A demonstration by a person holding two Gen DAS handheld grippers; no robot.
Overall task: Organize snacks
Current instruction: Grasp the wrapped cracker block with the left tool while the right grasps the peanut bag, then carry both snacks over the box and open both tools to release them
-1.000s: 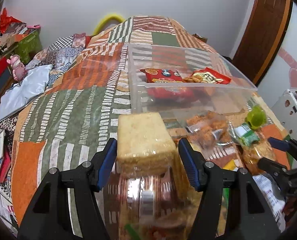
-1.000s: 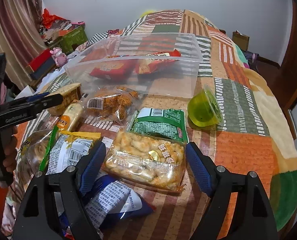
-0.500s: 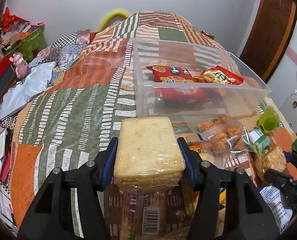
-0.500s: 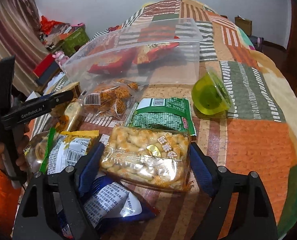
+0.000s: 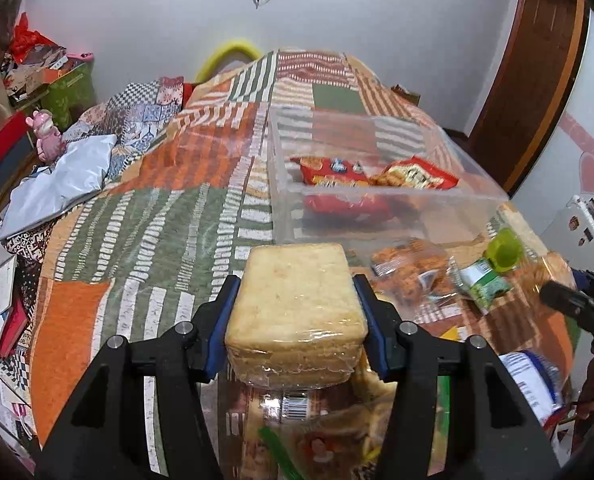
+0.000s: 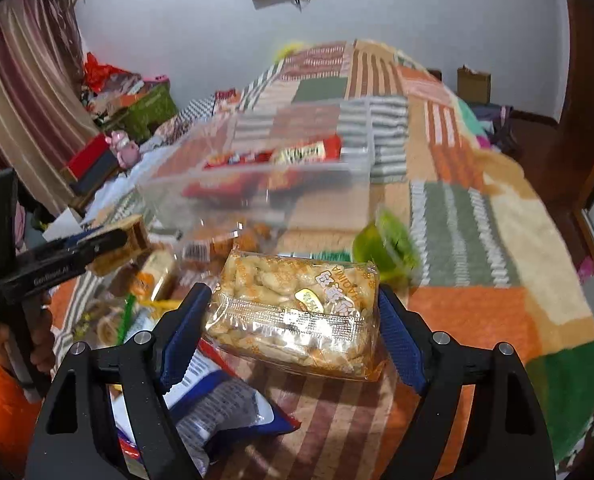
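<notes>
My left gripper [image 5: 297,328] is shut on a clear-wrapped stack of pale crackers [image 5: 295,304], held above the bed in front of a clear plastic bin [image 5: 377,196]. The bin holds two red snack bags [image 5: 337,172]. My right gripper [image 6: 293,316] is shut on a clear bag of golden puffed snacks [image 6: 293,312], lifted off the bedspread. The bin [image 6: 257,184] also shows in the right wrist view, blurred. The left gripper with the crackers [image 6: 125,240] shows at the left there.
Loose snacks lie on the patchwork bedspread [image 5: 157,220]: a clear bag of orange snacks [image 5: 413,268], a green packet [image 5: 485,284], a green jelly cup [image 5: 505,252], a blue-and-white bag [image 6: 217,412]. A wooden door [image 5: 537,80] stands at the right. Clutter fills the left floor.
My left gripper closed on the cracker stack and lifted it. My right gripper closed on the puffed snack bag and raised it off the bed.
</notes>
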